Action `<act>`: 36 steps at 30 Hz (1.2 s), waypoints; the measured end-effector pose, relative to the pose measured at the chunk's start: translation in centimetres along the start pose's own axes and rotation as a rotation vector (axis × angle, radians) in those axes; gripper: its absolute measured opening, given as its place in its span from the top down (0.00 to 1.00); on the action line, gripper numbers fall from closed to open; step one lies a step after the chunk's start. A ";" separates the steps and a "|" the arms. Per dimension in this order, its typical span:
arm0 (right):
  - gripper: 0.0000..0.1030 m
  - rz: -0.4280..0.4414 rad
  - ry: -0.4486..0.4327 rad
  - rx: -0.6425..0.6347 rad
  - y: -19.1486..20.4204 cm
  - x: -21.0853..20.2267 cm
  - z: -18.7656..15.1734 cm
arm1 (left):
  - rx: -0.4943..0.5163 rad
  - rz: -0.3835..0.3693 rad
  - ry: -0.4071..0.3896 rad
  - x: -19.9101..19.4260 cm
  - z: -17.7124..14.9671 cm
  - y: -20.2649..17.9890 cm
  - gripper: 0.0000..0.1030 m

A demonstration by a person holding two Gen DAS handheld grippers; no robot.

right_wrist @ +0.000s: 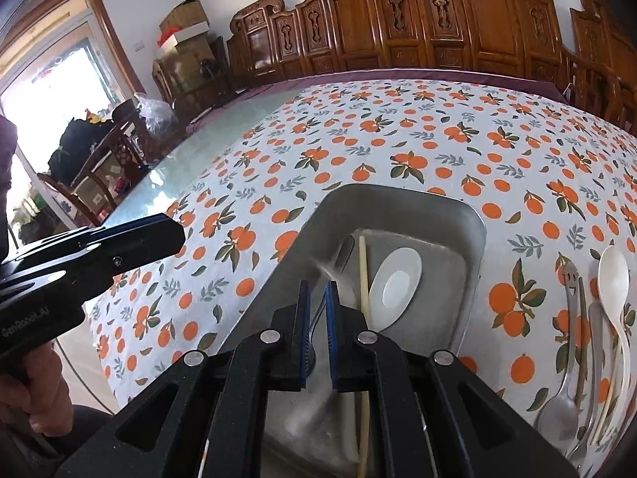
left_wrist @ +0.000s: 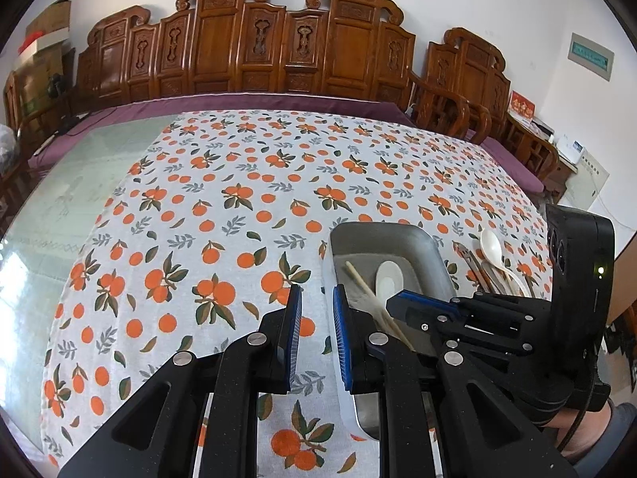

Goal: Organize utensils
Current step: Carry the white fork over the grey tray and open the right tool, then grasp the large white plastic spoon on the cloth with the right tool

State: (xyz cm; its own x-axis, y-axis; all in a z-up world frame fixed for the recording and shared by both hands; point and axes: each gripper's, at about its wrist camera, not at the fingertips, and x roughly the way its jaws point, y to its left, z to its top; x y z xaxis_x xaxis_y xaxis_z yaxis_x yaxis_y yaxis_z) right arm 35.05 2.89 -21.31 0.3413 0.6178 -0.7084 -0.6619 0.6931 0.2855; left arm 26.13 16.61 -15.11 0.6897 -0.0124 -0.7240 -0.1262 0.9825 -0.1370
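Observation:
A metal tray (right_wrist: 402, 203) lies on the orange-print tablecloth. In it are a white ceramic spoon (right_wrist: 396, 281) and pale chopsticks (right_wrist: 362, 279). My right gripper (right_wrist: 318, 290) hangs over the tray's near left part, shut on a thin metal utensil (right_wrist: 340, 257). Its far end is blurred and looks like a spoon. In the left wrist view the right gripper (left_wrist: 392, 302) reaches in above the tray (left_wrist: 382, 235). My left gripper (left_wrist: 317, 298) hovers over the cloth beside the tray's left rim. Its jaws stand slightly apart with nothing between them.
On the cloth right of the tray lie a white plastic spoon (right_wrist: 613, 279), a smiley-face metal fork (right_wrist: 573, 279) and a metal spoon (right_wrist: 557, 410). Carved wooden chairs (left_wrist: 247, 44) line the far side. Bare glass tabletop (left_wrist: 91, 183) shows left of the cloth.

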 end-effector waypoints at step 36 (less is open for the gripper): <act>0.77 -0.365 -0.054 0.019 -17.6 -10.2 -4.8 | 0.159 -0.150 0.047 3.2 -1.2 -12.3 0.86</act>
State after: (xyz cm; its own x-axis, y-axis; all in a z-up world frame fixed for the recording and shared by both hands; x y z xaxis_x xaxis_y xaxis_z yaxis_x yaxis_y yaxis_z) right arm 40.04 -17.43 -22.23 0.5876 0.3469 -0.7310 -0.4779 0.8778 0.0324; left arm 29.00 4.26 -16.54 0.6575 -0.1659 -0.7349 0.0918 0.9858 -0.1405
